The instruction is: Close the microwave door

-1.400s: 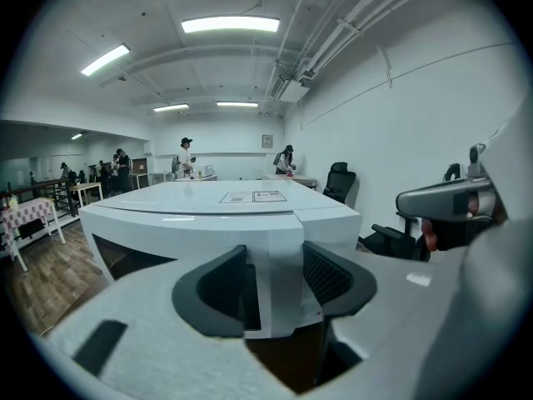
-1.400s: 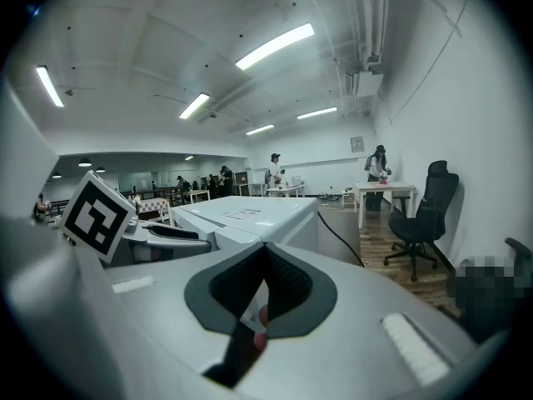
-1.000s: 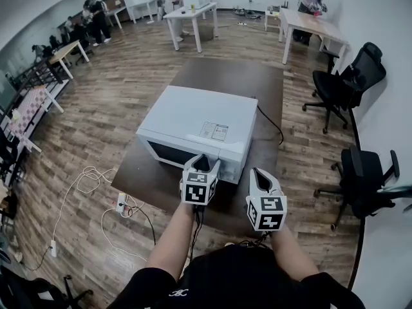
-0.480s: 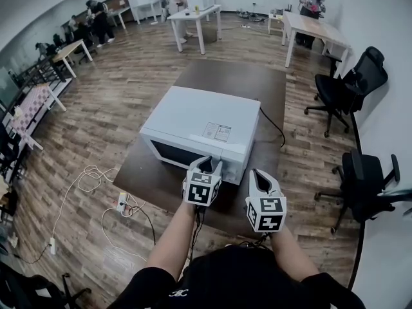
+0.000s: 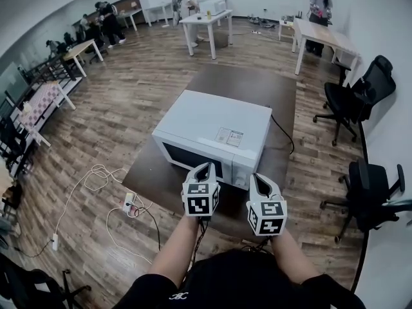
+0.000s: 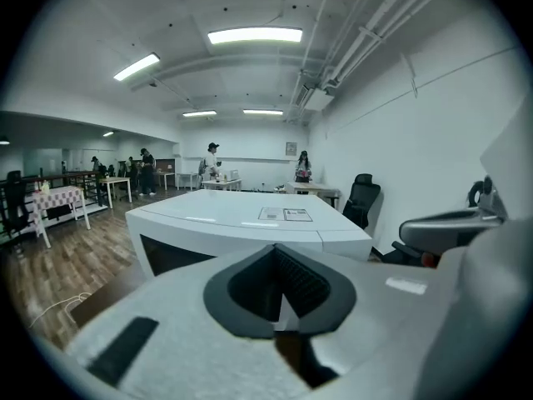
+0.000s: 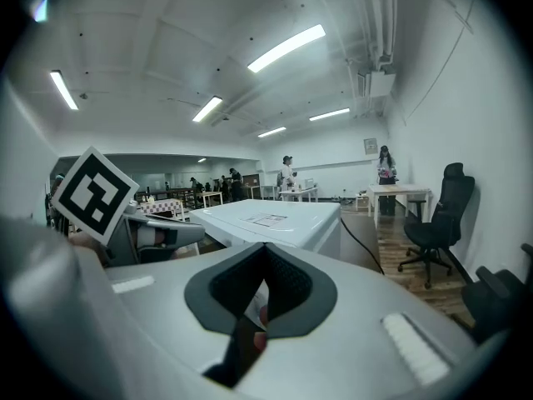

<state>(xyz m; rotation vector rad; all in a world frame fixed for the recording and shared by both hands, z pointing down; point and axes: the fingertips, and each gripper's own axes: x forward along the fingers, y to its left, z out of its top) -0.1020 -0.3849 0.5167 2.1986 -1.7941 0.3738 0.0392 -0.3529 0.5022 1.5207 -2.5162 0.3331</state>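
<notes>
A white microwave stands on a dark brown table. Its door with the dark window lies flush with the front. My left gripper is just before the door's right end, apart from it, jaws shut with nothing between them. My right gripper hovers beside it, before the control panel, jaws together and holding nothing. In the left gripper view the microwave fills the middle behind the pads. In the right gripper view the microwave lies ahead, with the left gripper at its left.
A power strip and white cables lie on the wood floor left of the table. A black cord runs off the microwave's right side. Black office chairs stand at the right. White tables and people are at the back.
My left gripper's jaws have come together and it has drawn back a little from the microwave's front. The right gripper has shifted slightly with it.
</notes>
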